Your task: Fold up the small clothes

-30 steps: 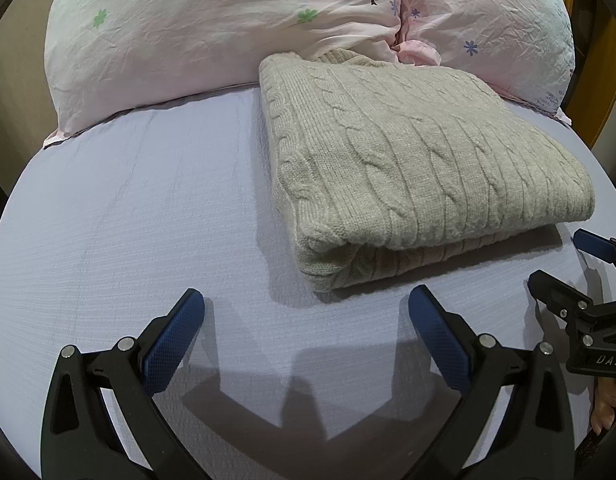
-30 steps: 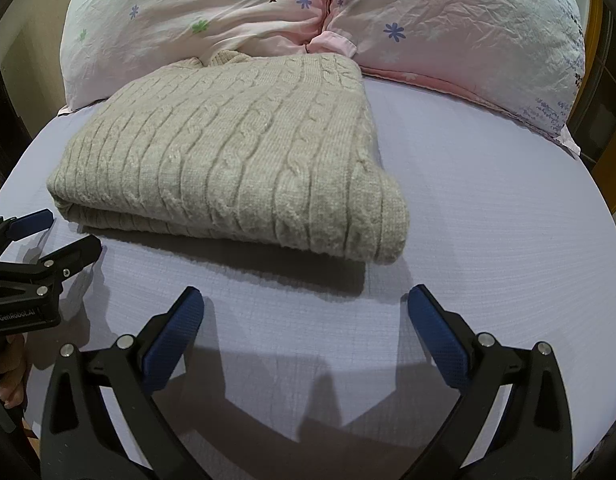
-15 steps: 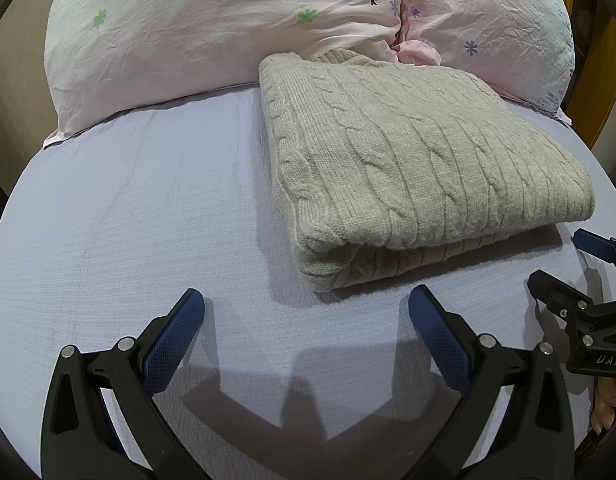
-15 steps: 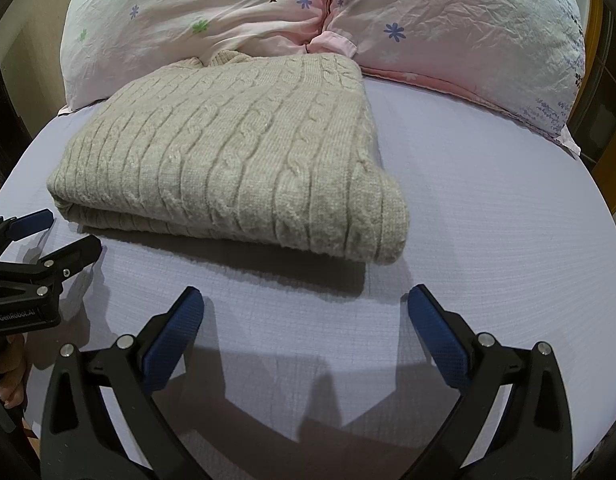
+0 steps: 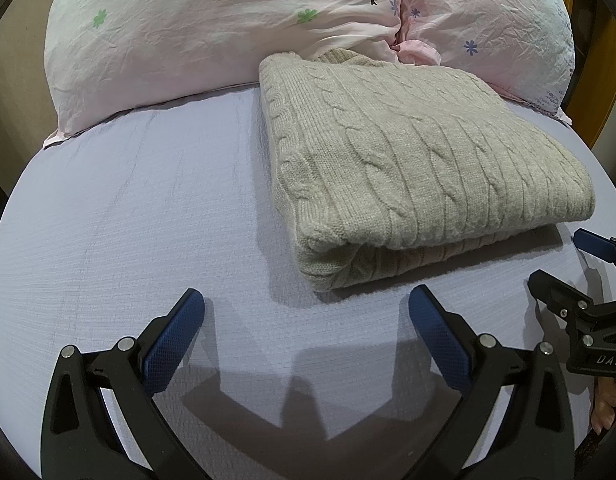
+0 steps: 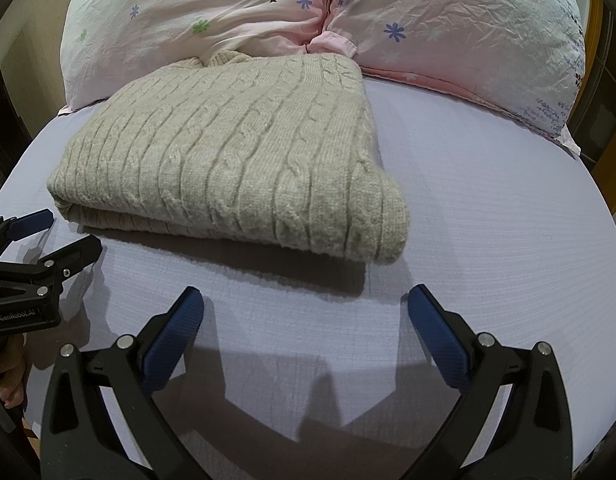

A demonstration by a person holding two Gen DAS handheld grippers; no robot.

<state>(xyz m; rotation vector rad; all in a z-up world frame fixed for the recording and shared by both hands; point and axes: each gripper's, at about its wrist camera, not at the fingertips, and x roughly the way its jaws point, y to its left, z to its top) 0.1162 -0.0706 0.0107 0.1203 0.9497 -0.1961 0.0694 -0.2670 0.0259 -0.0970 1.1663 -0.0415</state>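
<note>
A beige cable-knit sweater (image 5: 411, 160) lies folded into a thick rectangle on the lavender bed sheet (image 5: 128, 220), its far edge against the pillows. It also shows in the right wrist view (image 6: 236, 160). My left gripper (image 5: 306, 312) is open and empty, just short of the sweater's near left corner. My right gripper (image 6: 306, 312) is open and empty, just short of the near right corner. Each gripper shows at the edge of the other's view: the right gripper (image 5: 563, 264) and the left gripper (image 6: 56, 236).
Two pink floral pillows (image 5: 212, 28) (image 6: 467, 28) lie side by side along the head of the bed behind the sweater. A wooden bed frame (image 5: 603, 80) shows at the right edge. The sheet (image 6: 507, 220) stretches to both sides of the sweater.
</note>
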